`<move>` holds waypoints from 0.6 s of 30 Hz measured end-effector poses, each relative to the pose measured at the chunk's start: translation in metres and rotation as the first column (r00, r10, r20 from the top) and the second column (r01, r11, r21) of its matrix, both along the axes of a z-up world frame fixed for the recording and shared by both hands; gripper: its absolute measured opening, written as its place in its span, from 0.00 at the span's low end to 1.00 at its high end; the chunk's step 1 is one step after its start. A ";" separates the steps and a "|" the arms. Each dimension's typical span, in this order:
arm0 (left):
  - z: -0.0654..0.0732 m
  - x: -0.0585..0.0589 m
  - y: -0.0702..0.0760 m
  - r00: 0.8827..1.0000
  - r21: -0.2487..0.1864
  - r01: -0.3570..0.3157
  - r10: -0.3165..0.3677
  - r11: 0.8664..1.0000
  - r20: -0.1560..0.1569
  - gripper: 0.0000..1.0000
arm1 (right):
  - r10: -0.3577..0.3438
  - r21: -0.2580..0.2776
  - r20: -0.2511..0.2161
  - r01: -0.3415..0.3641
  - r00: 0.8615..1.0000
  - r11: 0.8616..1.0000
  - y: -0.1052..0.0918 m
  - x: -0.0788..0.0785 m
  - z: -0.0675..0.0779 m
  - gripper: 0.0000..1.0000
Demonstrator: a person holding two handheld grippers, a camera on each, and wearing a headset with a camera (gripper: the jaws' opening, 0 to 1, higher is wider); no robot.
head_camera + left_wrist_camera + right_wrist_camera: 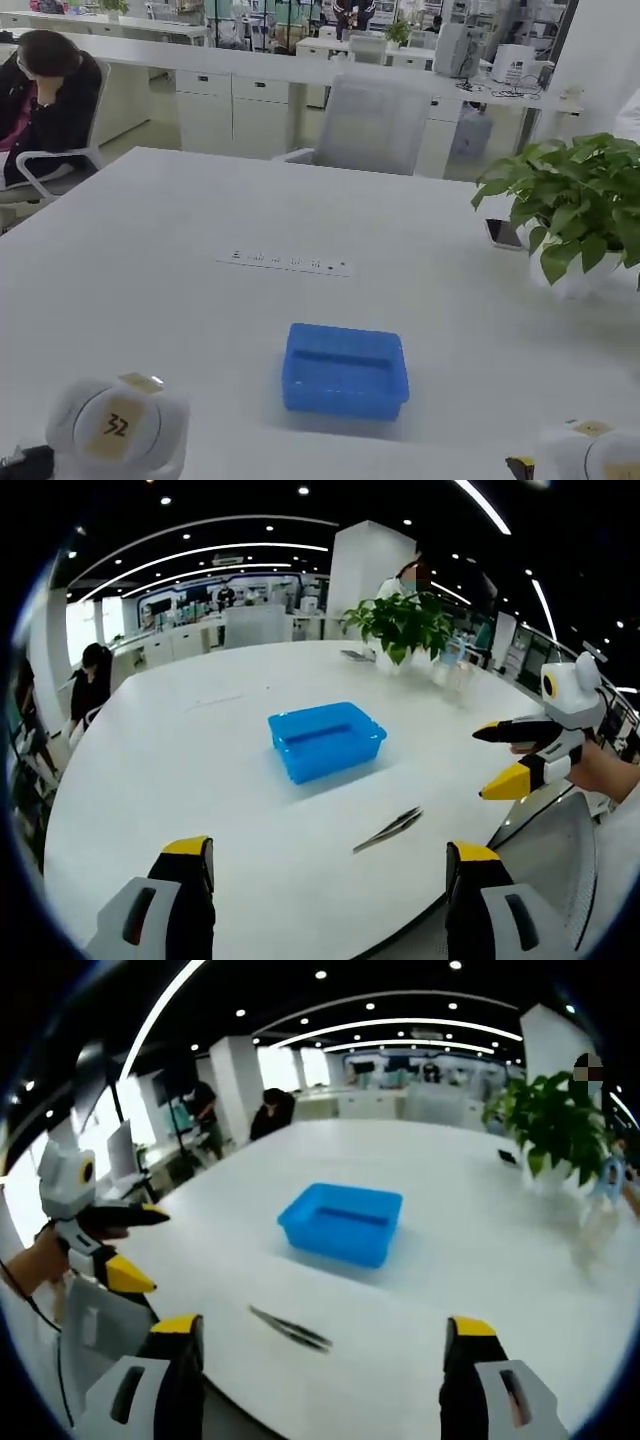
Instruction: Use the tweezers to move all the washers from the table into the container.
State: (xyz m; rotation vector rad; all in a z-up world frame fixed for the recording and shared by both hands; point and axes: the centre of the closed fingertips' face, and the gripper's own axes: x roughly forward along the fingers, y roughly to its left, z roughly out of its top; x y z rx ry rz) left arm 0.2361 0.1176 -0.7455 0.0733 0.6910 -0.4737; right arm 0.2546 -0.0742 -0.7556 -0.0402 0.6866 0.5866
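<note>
Near the table (150, 780) edge, short of the blue container (326, 740), the tweezers (388, 830) lie flat. Left gripper (328, 850) and right gripper (322, 1325) both gape wide, empty. Tweezers look thin, light, slick and springy: pinch mid-arms squarely, or they may skid.

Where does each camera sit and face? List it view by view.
Left gripper view: on the left gripper, facing the tweezers and blue container; own open jaws, the right gripper, a hand.
Right gripper view: on the right gripper, facing the same two; own open jaws, the left gripper.
Head view: worn on the head, looking down at the container; gripper backs at the bottom corners.
All share the container.
</note>
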 end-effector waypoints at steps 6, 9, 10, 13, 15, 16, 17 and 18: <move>-0.002 -0.003 -0.001 1.000 0.003 0.004 -0.004 1.000 -0.007 0.99 | 0.000 -0.012 0.003 0.000 1.000 1.000 -0.003 -0.002 0.002 0.99; 0.000 -0.003 -0.002 1.000 -0.002 0.007 -0.007 1.000 -0.002 0.99 | -0.002 -0.007 -0.003 0.002 1.000 1.000 -0.003 -0.002 0.001 0.99; -0.001 -0.003 -0.002 1.000 -0.003 0.007 -0.007 1.000 -0.004 0.99 | -0.001 -0.007 -0.005 0.001 1.000 1.000 -0.003 -0.003 0.001 0.99; -0.001 -0.003 0.000 1.000 -0.003 0.001 -0.001 1.000 -0.004 0.99 | 0.009 -0.012 -0.008 -0.009 1.000 1.000 -0.002 -0.003 -0.001 0.99; -0.001 -0.004 0.001 1.000 -0.002 0.005 -0.005 1.000 -0.008 0.99 | 0.011 -0.014 -0.005 -0.011 1.000 1.000 -0.001 -0.003 -0.001 0.99; -0.002 -0.005 0.001 1.000 -0.002 0.008 -0.008 1.000 -0.012 0.99 | 0.013 -0.014 -0.005 -0.013 1.000 1.000 -0.001 -0.003 -0.001 0.99; -0.002 -0.006 0.000 1.000 -0.001 0.013 -0.013 1.000 -0.017 0.99 | 0.014 -0.010 -0.008 -0.014 1.000 1.000 -0.001 -0.003 -0.001 0.99; -0.003 -0.007 0.000 1.000 0.001 0.014 -0.014 1.000 -0.019 0.99 | 0.013 -0.008 -0.010 -0.013 1.000 1.000 0.000 -0.004 -0.002 0.99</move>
